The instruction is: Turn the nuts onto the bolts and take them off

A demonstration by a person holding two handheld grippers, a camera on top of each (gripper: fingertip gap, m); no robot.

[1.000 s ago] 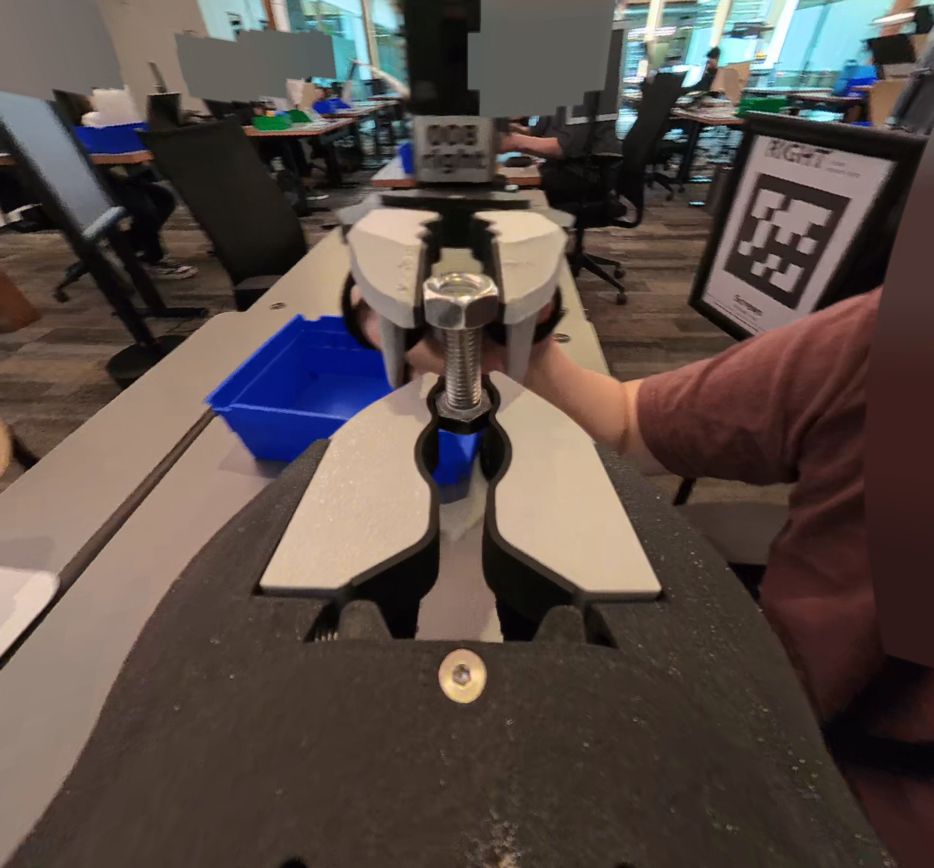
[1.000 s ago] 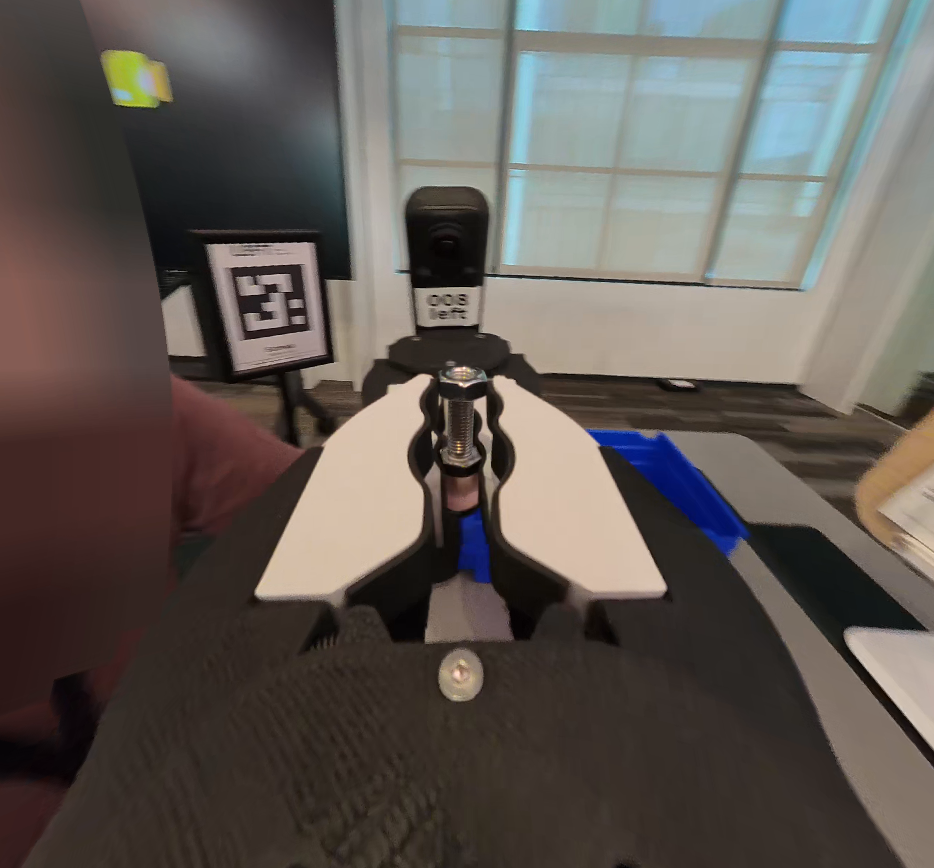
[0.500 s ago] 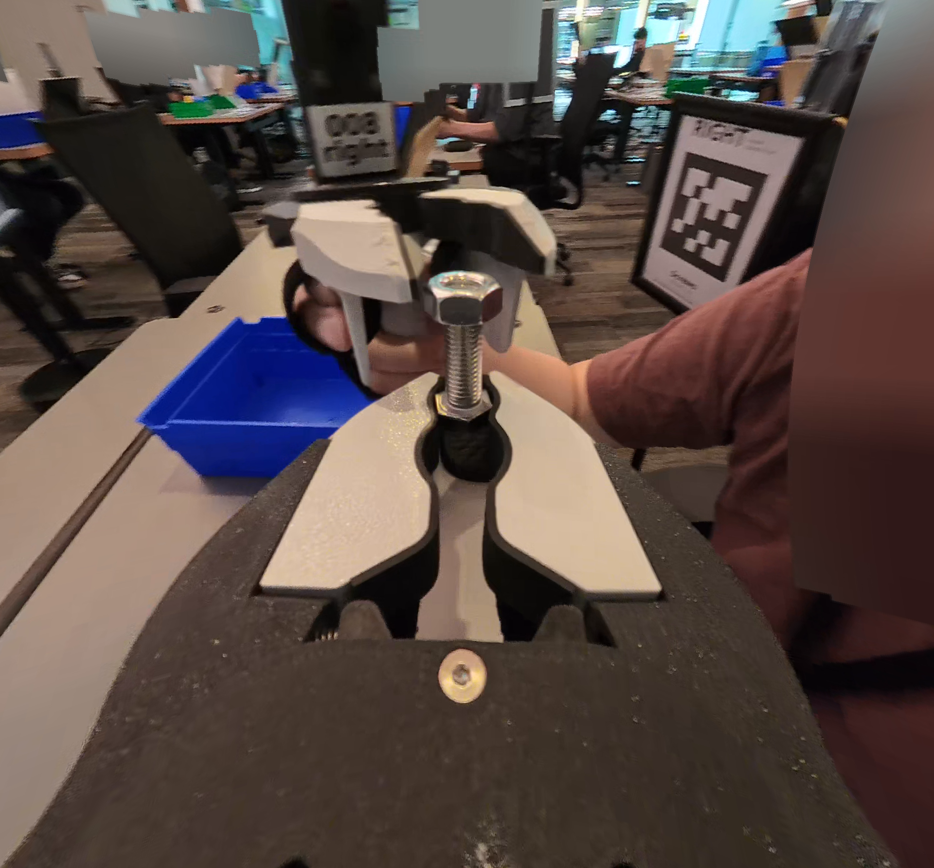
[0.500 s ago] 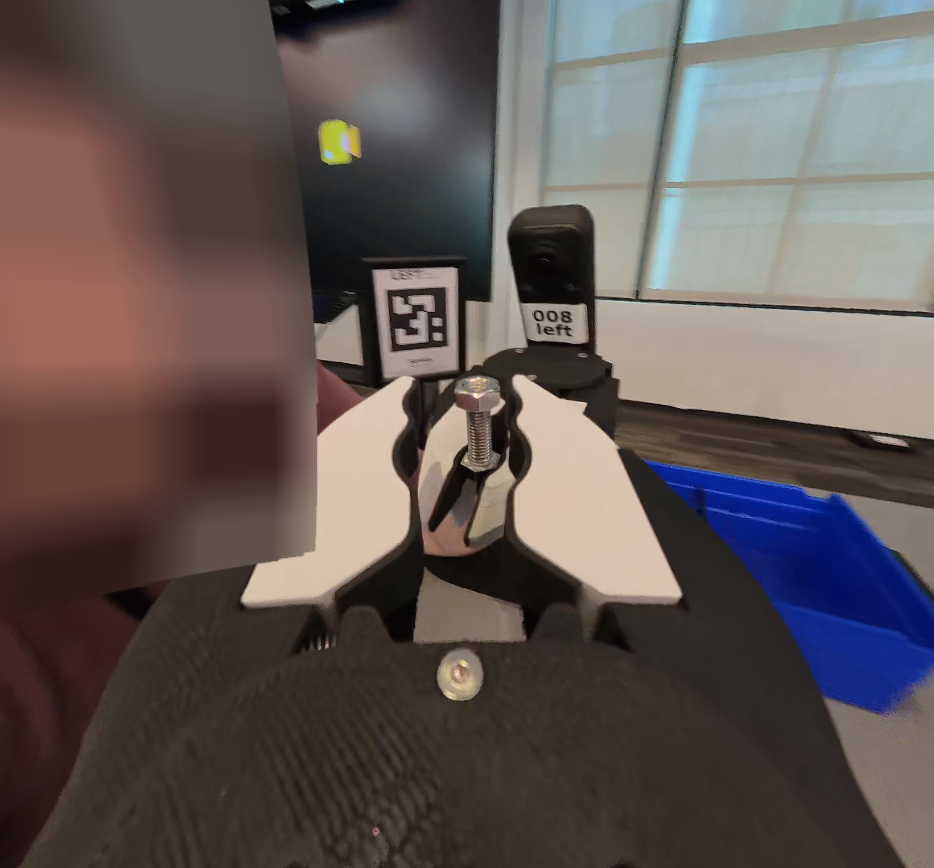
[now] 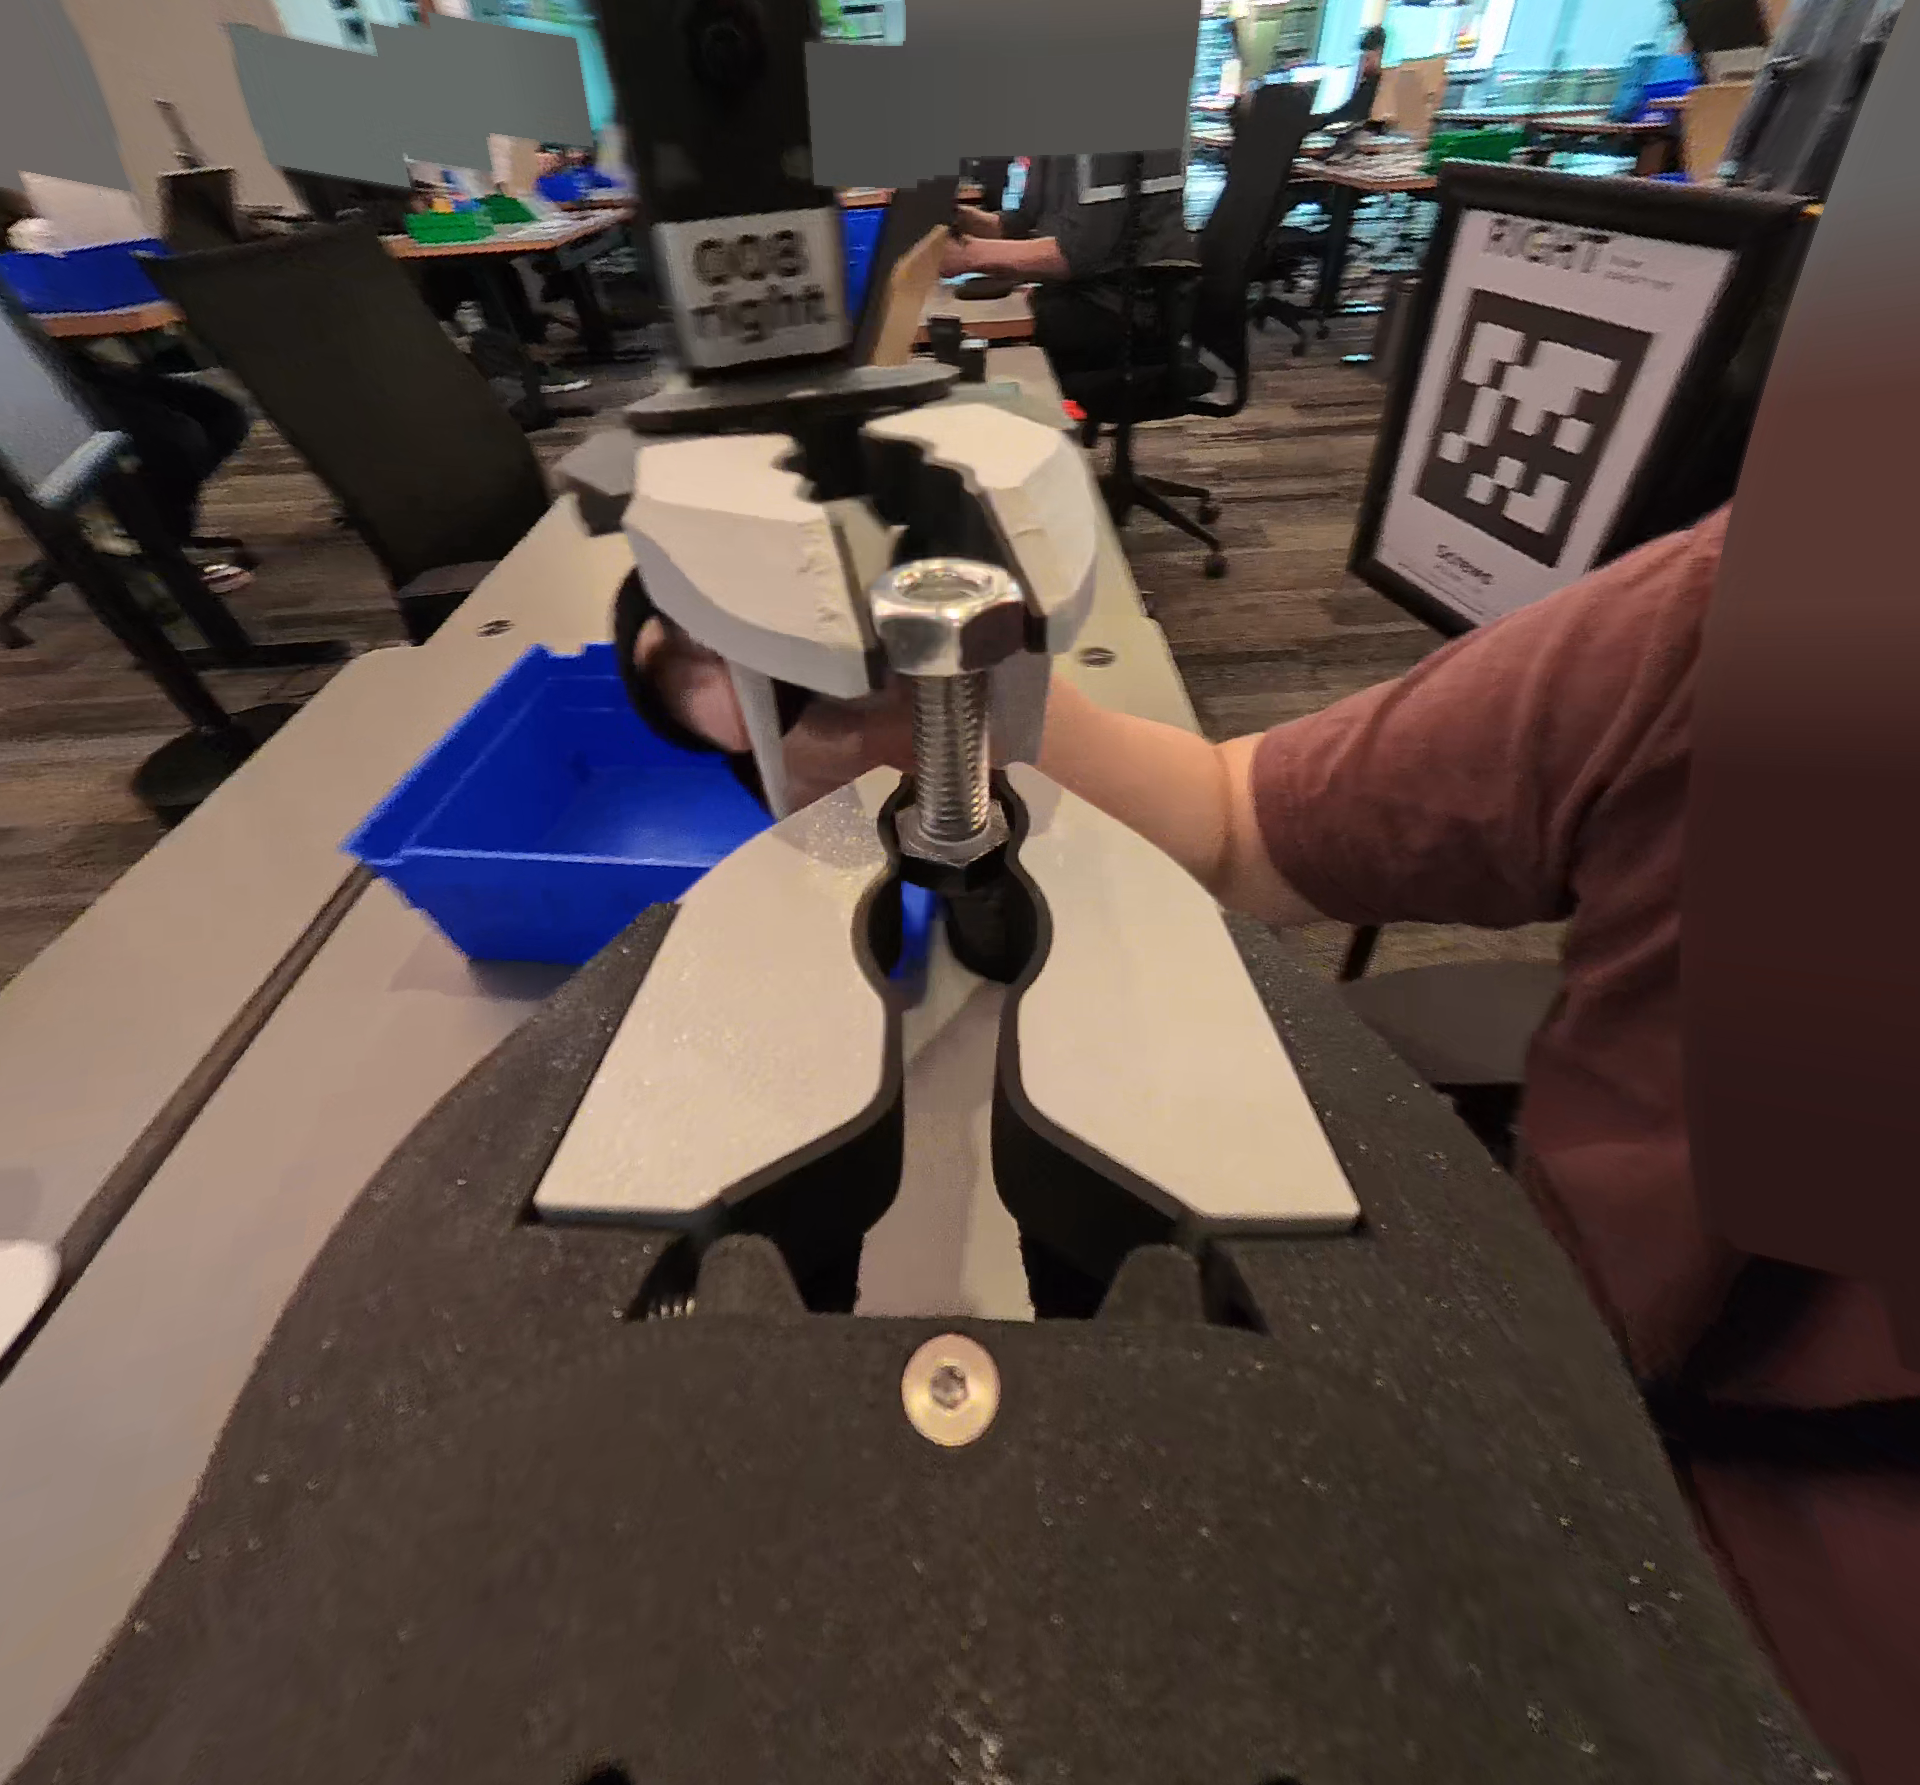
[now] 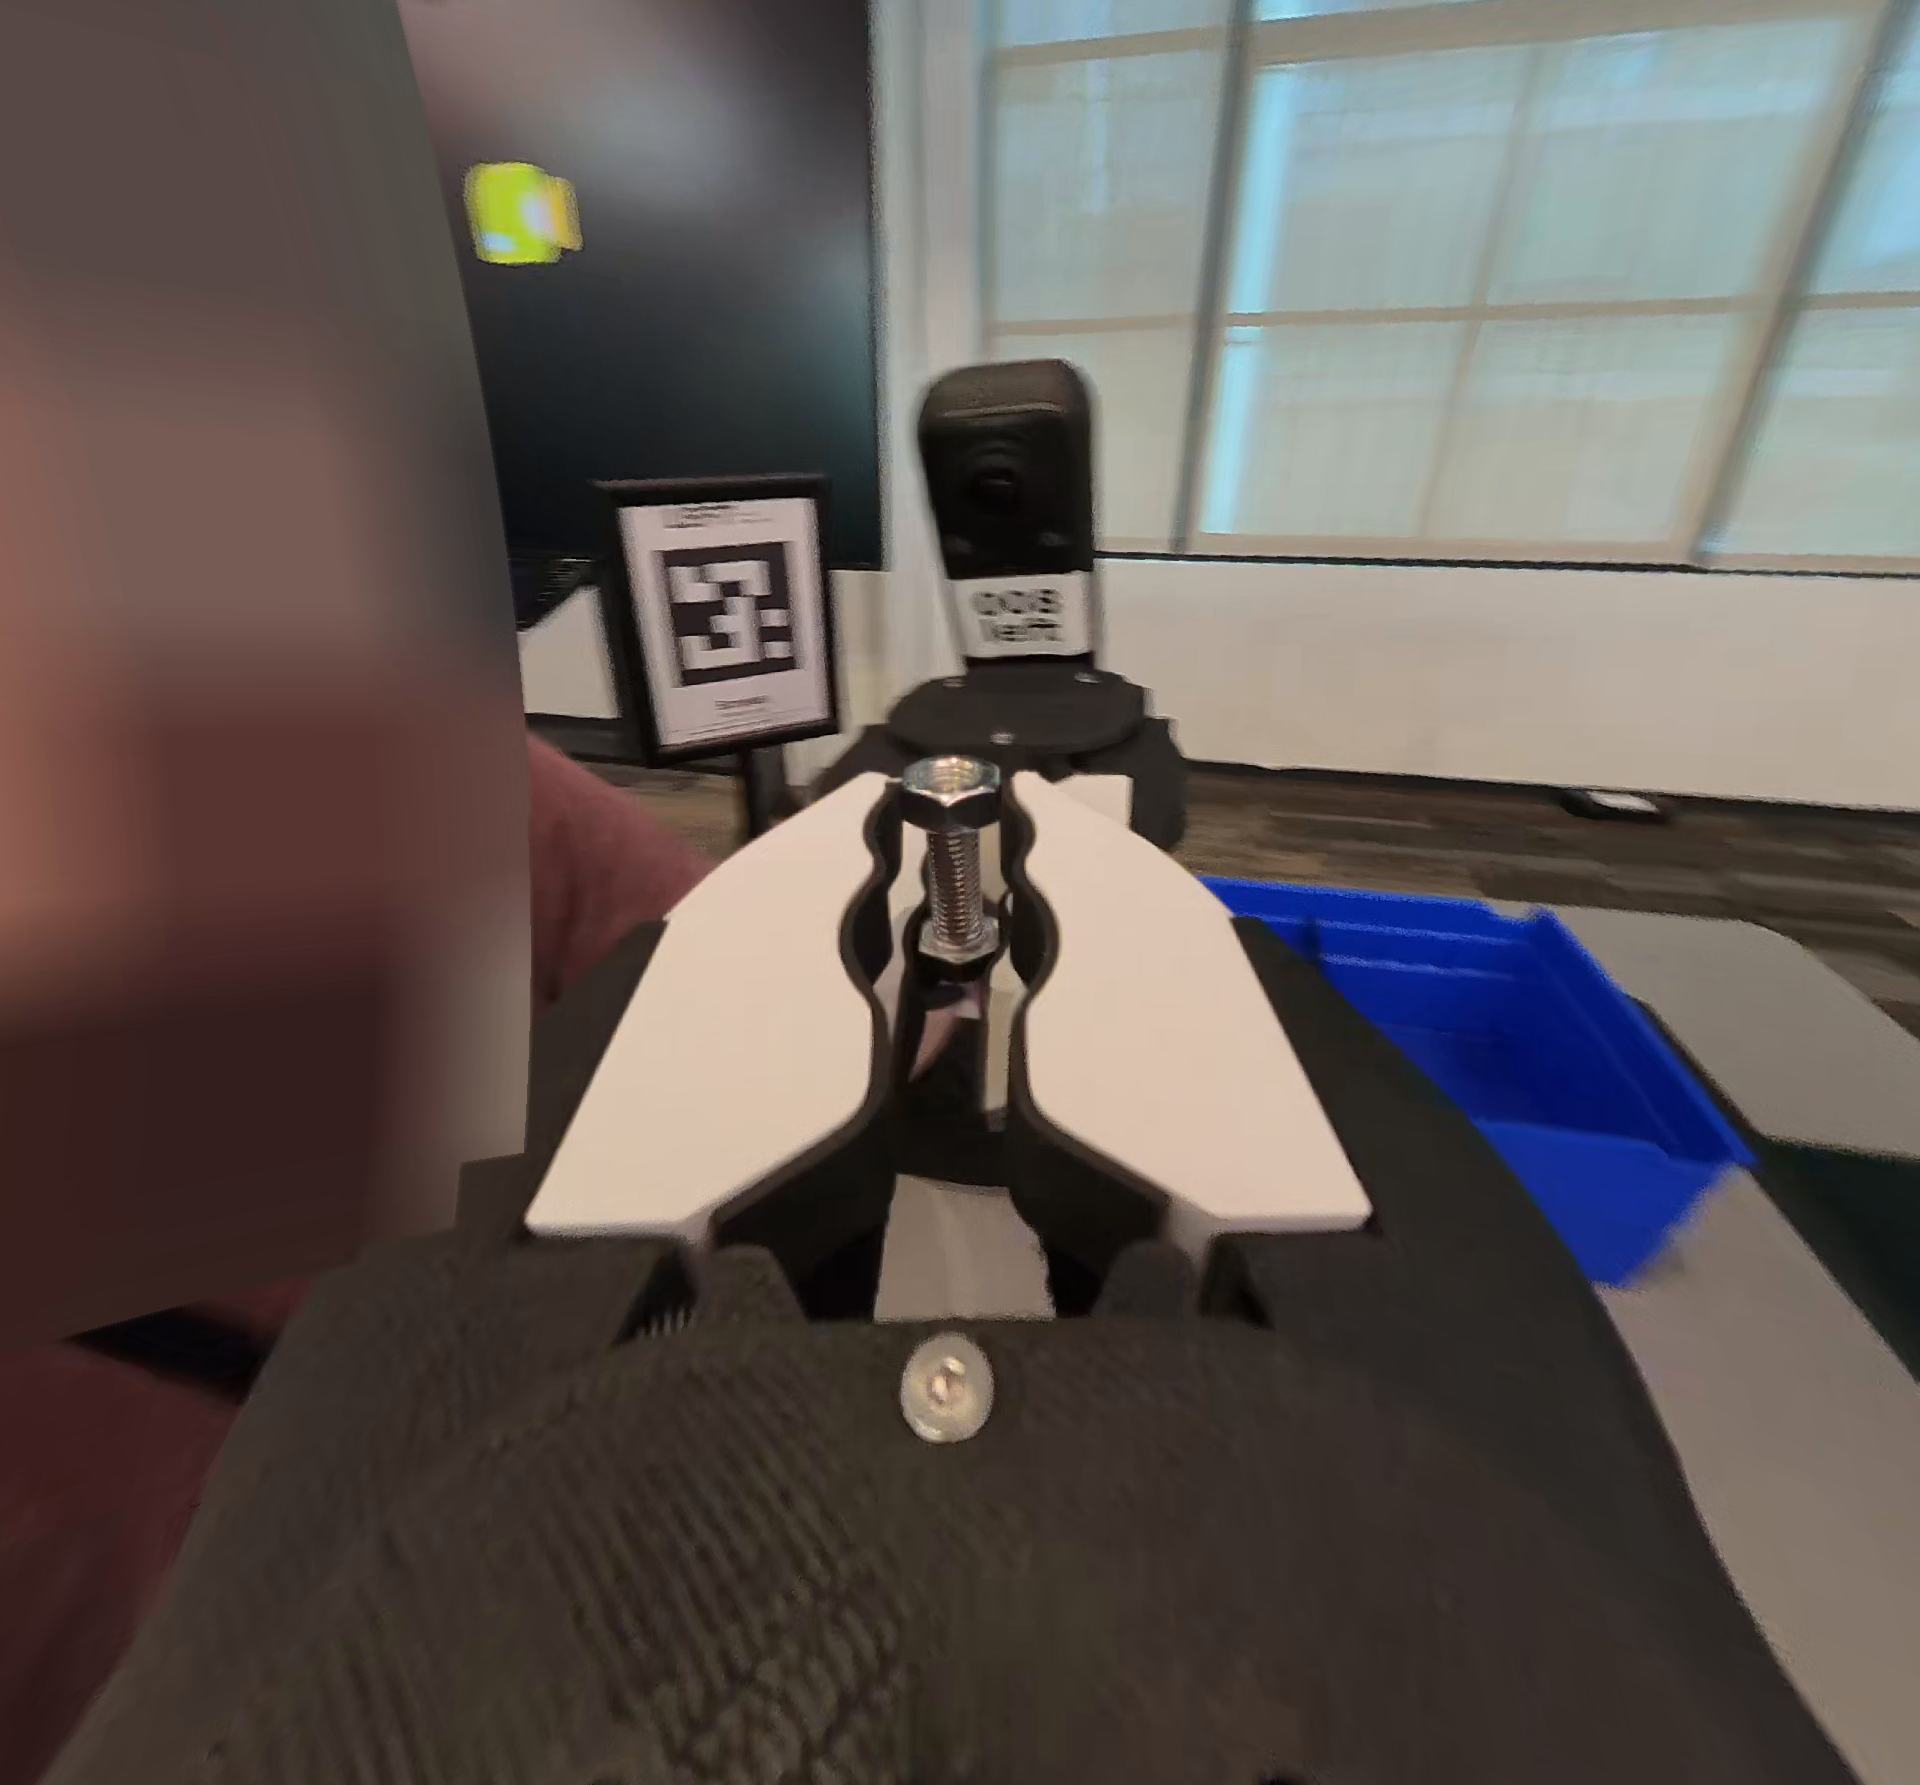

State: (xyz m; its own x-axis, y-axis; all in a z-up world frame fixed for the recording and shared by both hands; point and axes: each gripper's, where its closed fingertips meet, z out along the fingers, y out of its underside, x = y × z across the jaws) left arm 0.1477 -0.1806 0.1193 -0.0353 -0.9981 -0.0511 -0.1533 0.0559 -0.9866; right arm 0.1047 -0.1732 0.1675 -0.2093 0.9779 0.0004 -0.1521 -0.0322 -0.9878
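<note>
A steel bolt (image 5: 948, 748) stands upright between my two grippers, which face each other. My left gripper (image 5: 951, 826) is shut on the hex head (image 5: 951, 842) at the bolt's lower end. My right gripper (image 6: 951, 795) is closed around the hex nut (image 6: 951, 790) at the top of the thread. In the left wrist view the right gripper (image 5: 940, 639) sits slightly turned behind the nut (image 5: 945, 613). The bolt head (image 6: 951, 940) shows lower down in the right wrist view. Bare thread runs between the nut and the head.
A blue bin (image 5: 561, 800) sits on the grey table (image 5: 208, 956) under the grippers; it also shows in the right wrist view (image 6: 1507, 1039). A person's arm in a maroon sleeve (image 5: 1455, 727) reaches in from the right. Framed marker signs (image 5: 1538, 416) (image 6: 727, 623) stand behind.
The right gripper swung off to the left around the bolt half a second ago and has swung back to face the left gripper. The left gripper kept hold of the bolt head.
</note>
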